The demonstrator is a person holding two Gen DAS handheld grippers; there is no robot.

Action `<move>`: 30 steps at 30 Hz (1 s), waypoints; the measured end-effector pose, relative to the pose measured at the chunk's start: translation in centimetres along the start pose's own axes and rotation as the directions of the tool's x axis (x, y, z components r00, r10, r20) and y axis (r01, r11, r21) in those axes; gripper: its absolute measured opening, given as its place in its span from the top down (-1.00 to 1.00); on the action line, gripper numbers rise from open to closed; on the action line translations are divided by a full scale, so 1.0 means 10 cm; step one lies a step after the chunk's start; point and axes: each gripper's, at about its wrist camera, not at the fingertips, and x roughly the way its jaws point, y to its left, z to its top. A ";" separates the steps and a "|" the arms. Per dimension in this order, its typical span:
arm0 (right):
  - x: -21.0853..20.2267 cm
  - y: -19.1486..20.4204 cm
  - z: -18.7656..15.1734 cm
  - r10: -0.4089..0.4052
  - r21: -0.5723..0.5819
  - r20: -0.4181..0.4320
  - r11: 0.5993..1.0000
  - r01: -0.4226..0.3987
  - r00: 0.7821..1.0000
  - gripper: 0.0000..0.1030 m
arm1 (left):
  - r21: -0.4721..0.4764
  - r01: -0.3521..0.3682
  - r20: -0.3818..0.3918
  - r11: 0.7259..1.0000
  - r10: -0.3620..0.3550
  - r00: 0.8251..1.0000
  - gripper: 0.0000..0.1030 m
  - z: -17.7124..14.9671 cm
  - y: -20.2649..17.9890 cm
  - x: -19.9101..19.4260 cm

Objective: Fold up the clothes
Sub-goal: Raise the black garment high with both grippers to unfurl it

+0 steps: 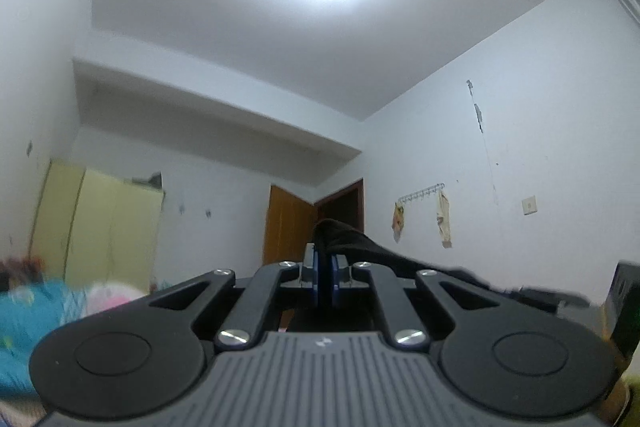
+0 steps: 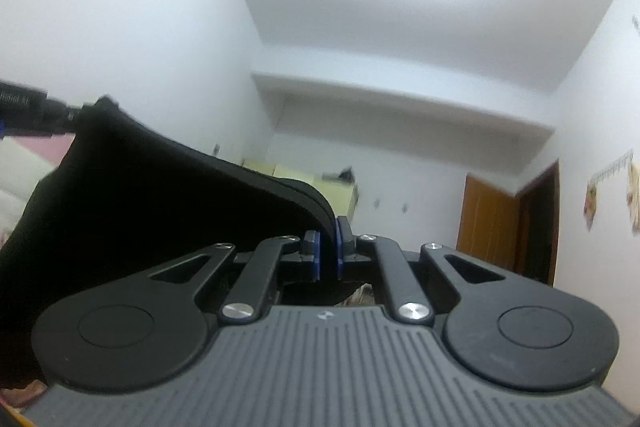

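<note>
Both grippers are raised and point toward the ceiling, each pinching the same black garment. In the left wrist view my left gripper is shut on a bunched edge of the black garment, which trails off to the right. In the right wrist view my right gripper is shut on another edge of the black garment, which stretches as a wide dark sheet to the left. At its far left end the other gripper holds it. The rest of the cloth hangs out of sight below.
A yellow wardrobe stands against the far wall, with an open brown door beside it. Wall hooks carry hanging cloths. Blue patterned bedding lies at lower left. A dark box sits at the right edge.
</note>
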 end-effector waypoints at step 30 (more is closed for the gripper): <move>1.51 -0.34 -0.83 0.112 0.109 -0.102 0.989 -0.101 0.988 0.90 | -0.054 -0.105 -0.222 0.993 0.091 0.971 0.86 -1.09 0.74 1.24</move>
